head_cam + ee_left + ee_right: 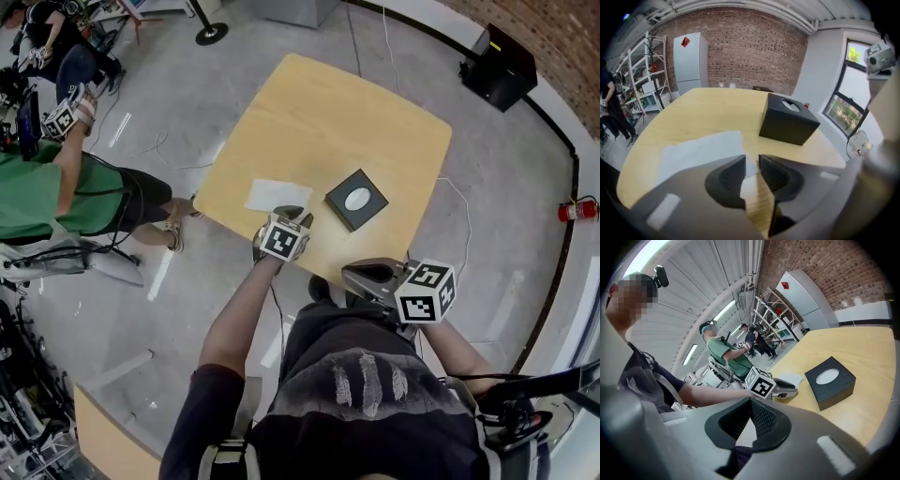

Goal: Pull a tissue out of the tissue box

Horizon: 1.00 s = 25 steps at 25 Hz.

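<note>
A black tissue box (356, 200) (787, 124) (830, 382) with a white oval opening stands on the wooden table (319, 112). A white tissue (277, 195) (698, 150) (791, 379) lies flat on the table to the left of the box. My left gripper (291, 214) (752, 161) points down at the tissue's near edge. Its jaws stand a little apart, with a corner of tissue showing below the gap and not pinched. My right gripper (349, 273) (751, 404) hovers off the table's near edge, tips together and empty.
A person in a green shirt (37, 192) sits left of the table among racks and gear. A black case (499, 66) and a red fire extinguisher (577, 208) stand by the wall on the right. Cables trail over the floor.
</note>
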Tool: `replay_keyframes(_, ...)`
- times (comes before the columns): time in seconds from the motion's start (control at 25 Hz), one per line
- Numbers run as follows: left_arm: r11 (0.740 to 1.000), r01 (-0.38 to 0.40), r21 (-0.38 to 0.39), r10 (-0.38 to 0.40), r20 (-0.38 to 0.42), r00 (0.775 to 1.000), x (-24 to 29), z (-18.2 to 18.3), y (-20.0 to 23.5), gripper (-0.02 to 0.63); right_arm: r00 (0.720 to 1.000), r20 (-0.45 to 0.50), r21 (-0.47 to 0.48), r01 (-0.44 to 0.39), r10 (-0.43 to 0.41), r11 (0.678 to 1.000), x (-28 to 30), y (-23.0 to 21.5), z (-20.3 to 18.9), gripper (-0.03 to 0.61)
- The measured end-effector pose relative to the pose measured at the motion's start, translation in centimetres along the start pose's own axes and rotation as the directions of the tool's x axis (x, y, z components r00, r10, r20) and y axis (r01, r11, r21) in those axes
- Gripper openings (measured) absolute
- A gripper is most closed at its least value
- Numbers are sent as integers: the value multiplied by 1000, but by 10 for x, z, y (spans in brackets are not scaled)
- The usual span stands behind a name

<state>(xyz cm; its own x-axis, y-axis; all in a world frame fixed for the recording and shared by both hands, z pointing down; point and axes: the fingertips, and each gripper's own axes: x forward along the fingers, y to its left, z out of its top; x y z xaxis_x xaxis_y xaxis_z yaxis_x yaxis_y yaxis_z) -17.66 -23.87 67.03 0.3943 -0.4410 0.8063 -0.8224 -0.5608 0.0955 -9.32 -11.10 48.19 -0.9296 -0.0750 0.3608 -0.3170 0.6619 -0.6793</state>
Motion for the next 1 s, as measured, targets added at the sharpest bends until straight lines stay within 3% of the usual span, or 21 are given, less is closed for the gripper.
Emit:
replay_keyframes(0.12, 999, 19, -46, -18, 25, 1000, -3, 0, 0, 97, 1000, -1, -2, -3, 3, 1000, 2, 2, 2, -6)
replay_keyframes(0.36, 996, 39, -83, -29, 122, 992, -24, 13, -3, 169, 1000, 0, -10, -13, 13, 1000, 5, 3, 8, -6)
replay_keyframes(0.64, 992, 66, -103, -46, 186, 981, -49, 15, -8, 170, 1000, 5, -34, -28, 28, 999, 19, 10, 16, -6)
replay_keyframes(1.0, 973, 158, -170, -110, 264, 958, -64, 5, -3, 136, 1000, 5, -71, -17, 17, 997, 35, 29, 12, -6)
